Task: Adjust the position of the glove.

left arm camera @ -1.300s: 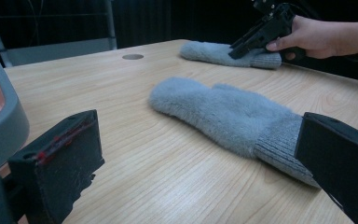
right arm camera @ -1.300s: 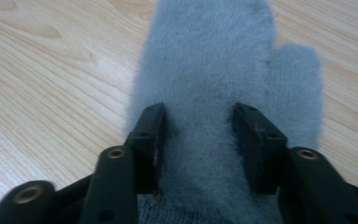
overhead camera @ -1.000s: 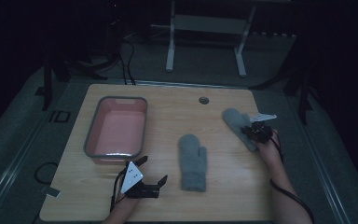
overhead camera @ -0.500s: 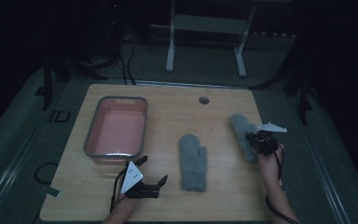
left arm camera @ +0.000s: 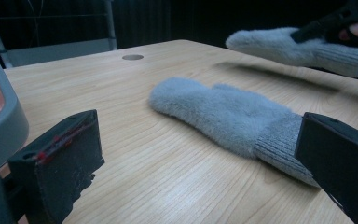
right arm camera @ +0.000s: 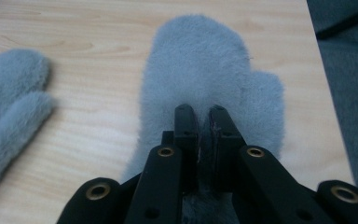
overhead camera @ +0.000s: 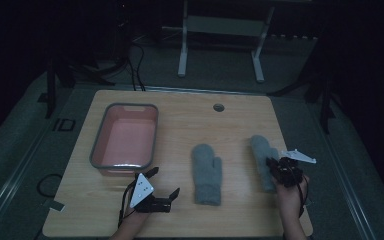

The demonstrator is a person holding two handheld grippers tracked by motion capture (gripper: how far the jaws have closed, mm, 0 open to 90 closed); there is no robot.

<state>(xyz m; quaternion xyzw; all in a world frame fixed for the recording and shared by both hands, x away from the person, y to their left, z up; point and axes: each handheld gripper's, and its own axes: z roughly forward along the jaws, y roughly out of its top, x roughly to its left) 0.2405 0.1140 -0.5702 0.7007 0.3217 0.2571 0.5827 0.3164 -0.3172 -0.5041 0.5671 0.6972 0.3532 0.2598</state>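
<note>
Your right gripper (overhead camera: 275, 167) is clamped on the right mitten (overhead camera: 261, 155), jaws pinched into its fur near the table's (overhead camera: 190, 115) right edge; in the left gripper view that mitten (left arm camera: 298, 49) sits off the wood, casting a shadow. Your left gripper (overhead camera: 165, 187) rests at the front, jaws spread wide, nothing between them. Second mitten (overhead camera: 206, 172) lies flat mid-table. Pink bin (overhead camera: 125, 137) stands left.

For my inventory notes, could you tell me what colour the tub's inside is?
Pink inside the tub, with a grey rim; clearest in the high view.
</note>
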